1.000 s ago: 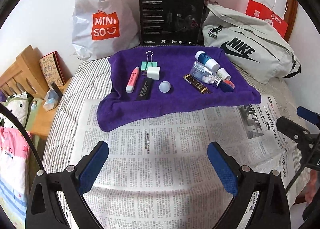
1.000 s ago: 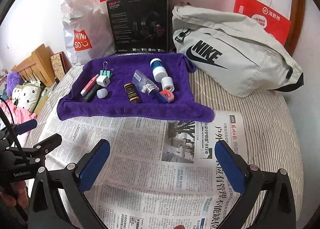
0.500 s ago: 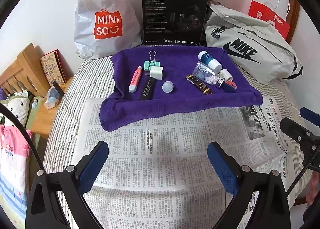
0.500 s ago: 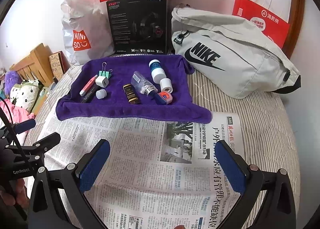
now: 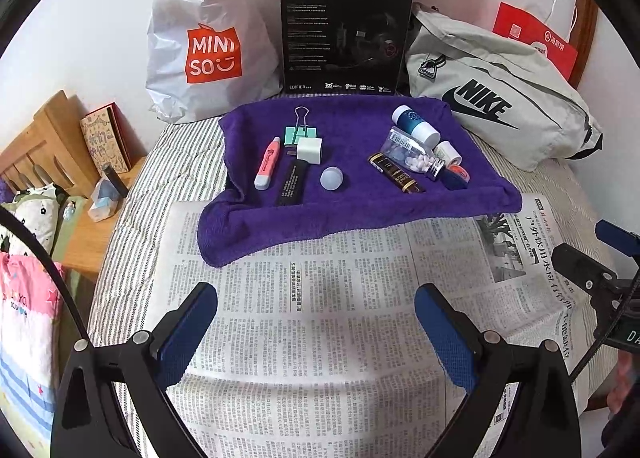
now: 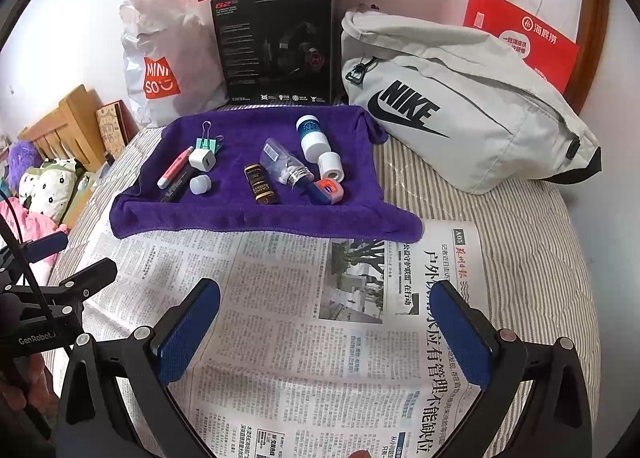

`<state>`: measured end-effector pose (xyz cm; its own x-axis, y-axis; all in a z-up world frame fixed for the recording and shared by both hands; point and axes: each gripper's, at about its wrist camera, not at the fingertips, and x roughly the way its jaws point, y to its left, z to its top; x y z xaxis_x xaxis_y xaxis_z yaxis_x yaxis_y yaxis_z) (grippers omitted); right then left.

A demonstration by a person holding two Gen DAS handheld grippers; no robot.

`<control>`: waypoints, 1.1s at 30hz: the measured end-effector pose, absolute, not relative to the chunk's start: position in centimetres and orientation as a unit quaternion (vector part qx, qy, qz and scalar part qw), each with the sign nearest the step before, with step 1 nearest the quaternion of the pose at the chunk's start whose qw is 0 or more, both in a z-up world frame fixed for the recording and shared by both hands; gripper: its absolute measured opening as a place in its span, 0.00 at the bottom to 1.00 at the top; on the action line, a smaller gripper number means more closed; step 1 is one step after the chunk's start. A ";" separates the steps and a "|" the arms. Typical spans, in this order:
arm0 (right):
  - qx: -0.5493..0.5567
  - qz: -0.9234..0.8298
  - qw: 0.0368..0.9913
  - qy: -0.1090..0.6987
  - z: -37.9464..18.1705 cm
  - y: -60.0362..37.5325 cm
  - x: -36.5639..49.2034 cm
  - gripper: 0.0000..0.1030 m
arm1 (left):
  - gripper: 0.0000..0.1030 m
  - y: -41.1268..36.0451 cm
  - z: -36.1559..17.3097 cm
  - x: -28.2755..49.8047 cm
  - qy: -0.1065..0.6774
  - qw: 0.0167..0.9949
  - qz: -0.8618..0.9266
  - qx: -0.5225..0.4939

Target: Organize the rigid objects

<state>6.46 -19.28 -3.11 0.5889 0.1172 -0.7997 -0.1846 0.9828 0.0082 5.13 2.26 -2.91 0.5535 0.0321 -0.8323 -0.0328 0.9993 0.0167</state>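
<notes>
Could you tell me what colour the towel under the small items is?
The towel is purple; the right wrist view shows it best.

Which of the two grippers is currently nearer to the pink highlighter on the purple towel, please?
The left gripper, probably. It hangs open over the newspaper, roughly in line with the pink highlighter. The right gripper, also open, sits further right, towards the purple towel's other end.

- Purple towel point(image 5: 360, 214): spread flat, bearing every item.
- Pink highlighter point(image 5: 267, 163), green binder clip point(image 5: 300, 133), white charger cube point(image 5: 309, 150), black tube point(image 5: 292, 184) and white round cap point(image 5: 331, 178): clustered on the towel's left half.
- Blue-white bottle point(image 5: 414, 125), clear pill bottle point(image 5: 412, 154), brown tube point(image 5: 396, 172), white tape roll point(image 5: 449, 152) and orange-blue tin point(image 5: 456, 176): lying on its right half.
</notes>
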 end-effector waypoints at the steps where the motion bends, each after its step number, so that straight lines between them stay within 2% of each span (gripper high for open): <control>1: -0.038 0.084 0.890 0.446 -3.1 -19.3 6.5 1.00 | 0.97 2.3 -2.9 5.1 0.472 0.881 0.018 0.000; 33: -0.038 0.078 0.889 0.450 -3.2 -19.5 6.4 1.00 | 0.97 1.9 -2.5 5.2 0.473 0.881 0.020 0.002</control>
